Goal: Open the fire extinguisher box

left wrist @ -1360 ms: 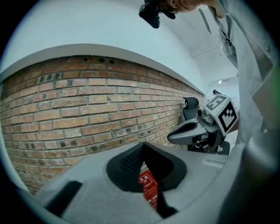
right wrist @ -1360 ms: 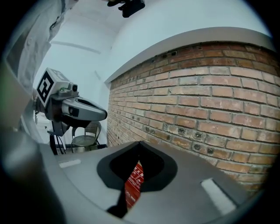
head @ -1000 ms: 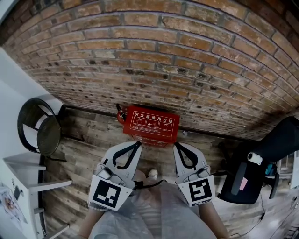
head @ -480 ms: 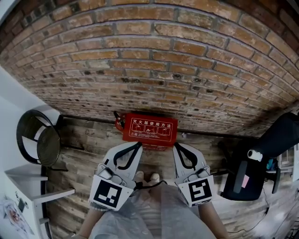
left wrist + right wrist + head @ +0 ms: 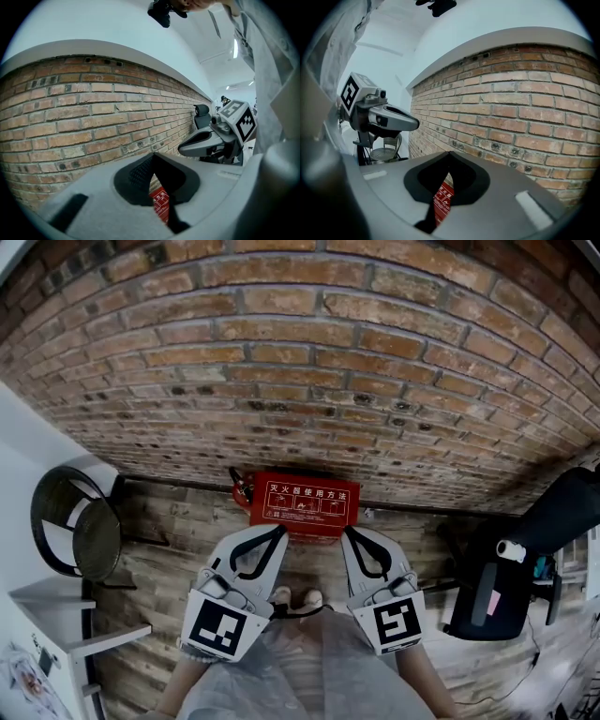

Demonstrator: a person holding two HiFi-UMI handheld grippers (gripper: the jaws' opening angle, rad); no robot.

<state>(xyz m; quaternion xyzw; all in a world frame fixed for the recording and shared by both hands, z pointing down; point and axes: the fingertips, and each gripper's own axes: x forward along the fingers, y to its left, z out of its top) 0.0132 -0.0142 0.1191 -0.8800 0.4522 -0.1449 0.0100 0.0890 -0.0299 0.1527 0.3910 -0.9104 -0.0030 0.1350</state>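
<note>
1. We look down on the fire extinguisher box [image 5: 303,505], a red box with white print on its face. It sits on the wooden floor [image 5: 178,521], right at the foot of the brick wall [image 5: 328,362].
2. From our own shoes [image 5: 295,597] the box lies at 12 o'clock. No gap shows at its lid from here.
3. The left gripper [image 5: 278,532] points at the box from about 7 o'clock. Its jaws are together, tips meeting, with nothing between them. Its tip looks close to the box's near edge, but we cannot tell whether it touches.
4. In the left gripper view, a sliver of the red box shows through the opening behind the closed tips.
5. The right gripper [image 5: 346,532] points in from about 5 o'clock. Its jaws are also pressed together and hold nothing.
6. In the right gripper view, the box's printed face again shows only through the gap below the joined tips.
7. A round black stool [image 5: 75,521] stands at 9 o'clock of the box, well apart from it. A black office chair [image 5: 553,521] stands at 3 o'clock.
</note>
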